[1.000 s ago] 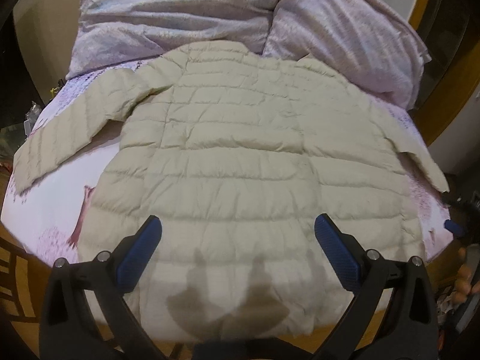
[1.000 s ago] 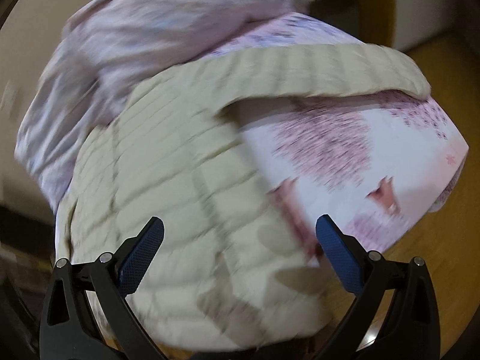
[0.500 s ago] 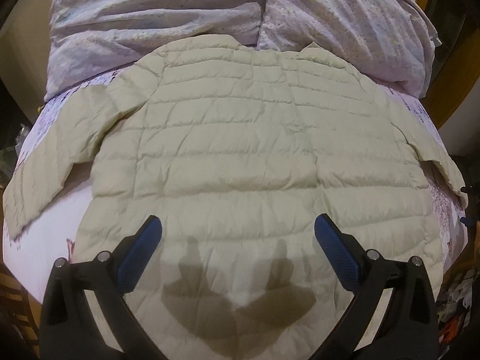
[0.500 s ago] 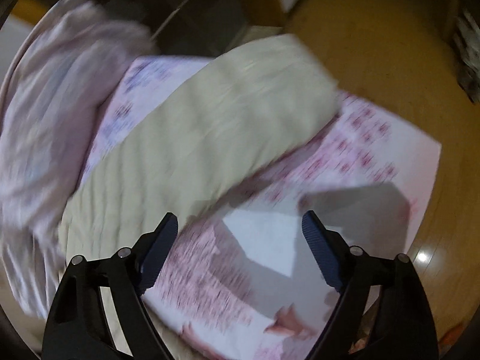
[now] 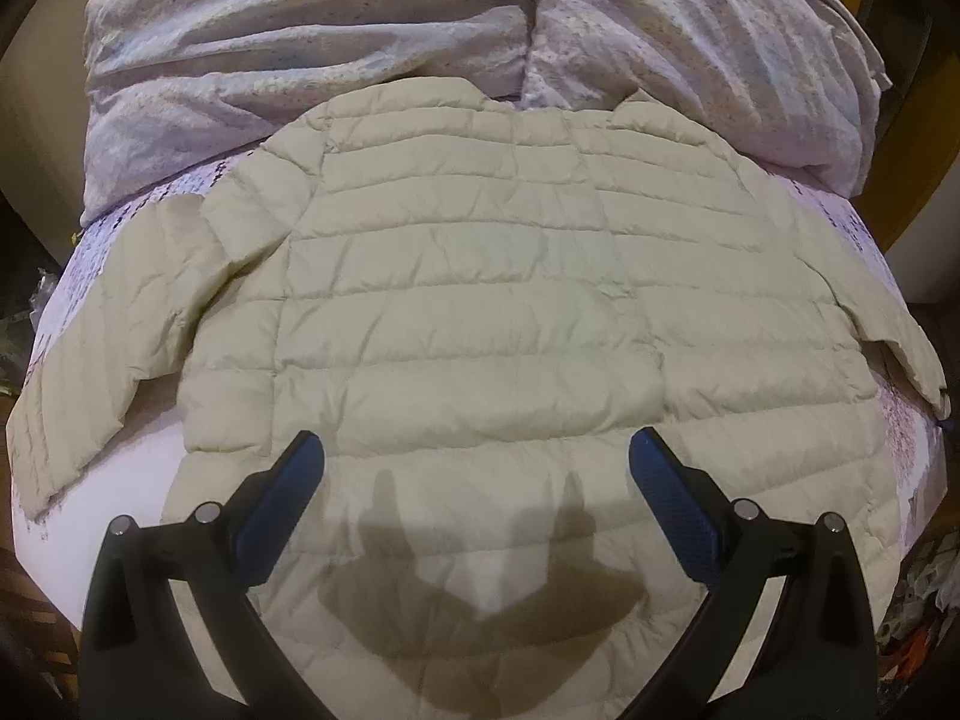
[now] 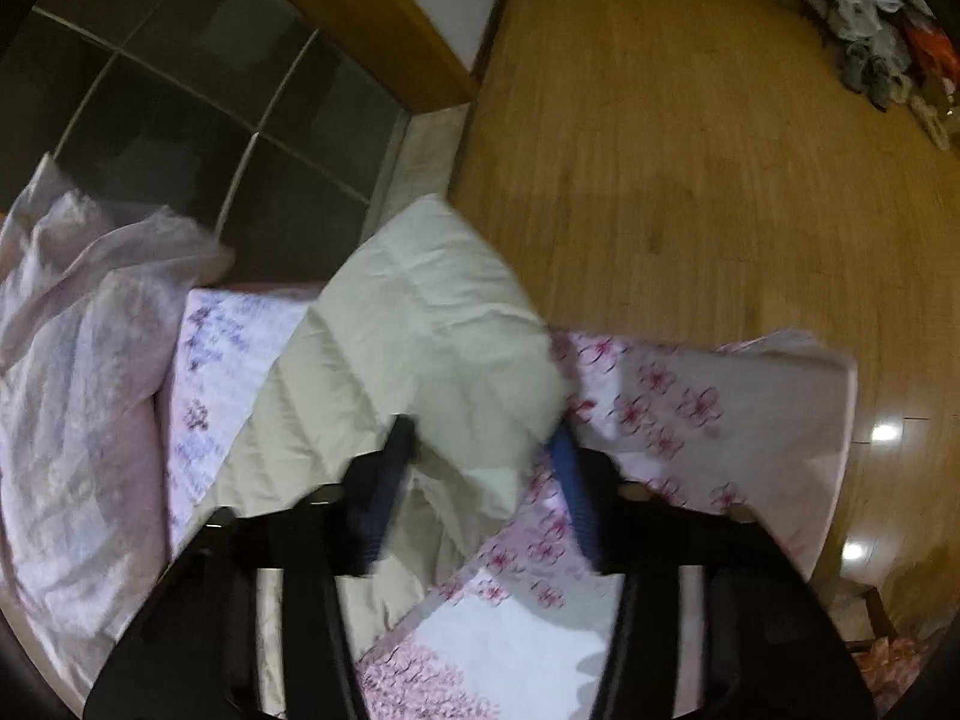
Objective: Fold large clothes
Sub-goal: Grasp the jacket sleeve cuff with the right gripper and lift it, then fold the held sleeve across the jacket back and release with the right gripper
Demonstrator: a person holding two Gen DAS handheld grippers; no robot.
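Blue pads on the left hand-held gripper (image 5: 477, 462) are standing wide apart and holding nothing. It is hanging over the bottom edge of a big, puffy, cream-coloured quilted jacket (image 5: 480, 312), and its shadow is falling on the cloth. The jacket is lying flat, back side up, on a bed with a white sheet printed with pink flowers (image 5: 120, 516). Its collar is pointing toward two crumpled pale purple pillows (image 5: 300, 42) at the far end of the bed. The left sleeve (image 5: 102, 324) is lying stretched out to the side on the sheet.

The right hand-held gripper (image 6: 486, 438) is sitting at the cuff of the other sleeve (image 6: 432, 348). The jaws are standing narrow, one on each side of the cuff, and they seem to be closing on it. This view is blurry, so I cannot tell if the pads are already pinching the cloth. The sleeve is lying near the side edge of the bed, with the yellow wooden floor (image 6: 690, 150) past it and a pile of mixed clothes (image 6: 888, 24) far off on that floor.

I think the folding is only just starting. The jacket is spread out nicely, but no part looks folded over yet. The right sleeve looks like the first thing to go across the back. Left to do: the other sleeve, then folding the body into a small neat shape.
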